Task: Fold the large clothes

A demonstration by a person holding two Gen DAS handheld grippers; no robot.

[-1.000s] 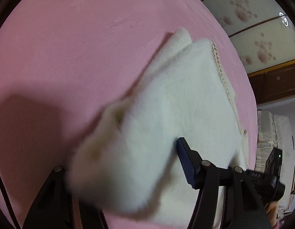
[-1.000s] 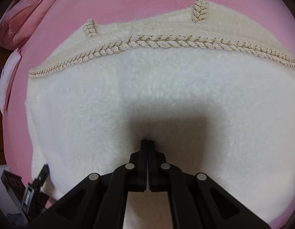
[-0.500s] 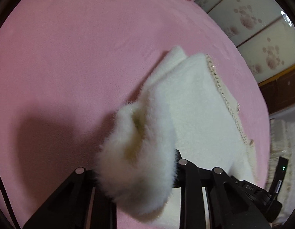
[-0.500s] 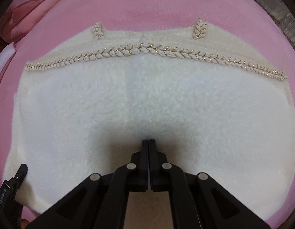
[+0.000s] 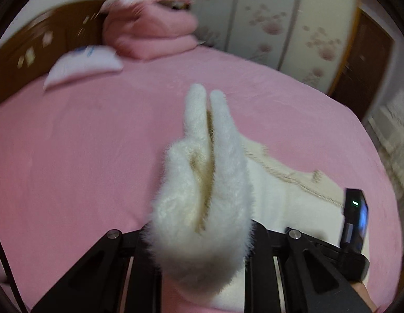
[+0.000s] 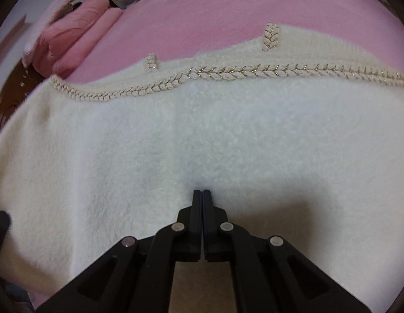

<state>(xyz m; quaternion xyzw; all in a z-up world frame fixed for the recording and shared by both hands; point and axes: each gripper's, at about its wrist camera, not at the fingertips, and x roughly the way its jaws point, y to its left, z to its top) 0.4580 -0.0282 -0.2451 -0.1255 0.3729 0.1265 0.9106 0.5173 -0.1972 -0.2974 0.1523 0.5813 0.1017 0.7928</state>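
a: left gripper [image 5: 202, 234] first: it is pinching a bunched fold of the white fluffy garment [image 5: 280, 195], and the fold stands up straight ahead of it, two plush layers with a narrow gap between them.

b: and the bulk of the garment from there?

a: ahead and to the right of the left gripper, lying flat on the pink bed [image 5: 84, 143]. the lifted part rises from the garment's left end, so the cloth runs away rightward toward the other hand.

b: what is the right gripper [image 6: 202, 195] doing?

a: its jaws are pressed together. the tip sits low over the plush surface, seemingly on it; whether any pile is caught between the jaws i cannot tell. the garment fills everything ahead and to both sides of it.

b: long axis?

a: left to right across the right gripper's view. the braided trim [image 6: 228, 74] runs the same way, well ahead of the tip, with the two small braided tabs [image 6: 271, 37] just beyond it at the far edge.

b: so the coming move turns on what?

a: my reading: the left gripper is the one carrying cloth, and the free end it holds would be taken rightward, across the long axis, over the flat part. the right gripper is nearer the middle, so it looks placed to hold that part down as the line of the fold.

b: anything in the way?

a: no. the stacked pink bedding [image 5: 152, 34] and pillow [image 5: 81, 64] are far ahead of the left gripper, well apart from the garment.
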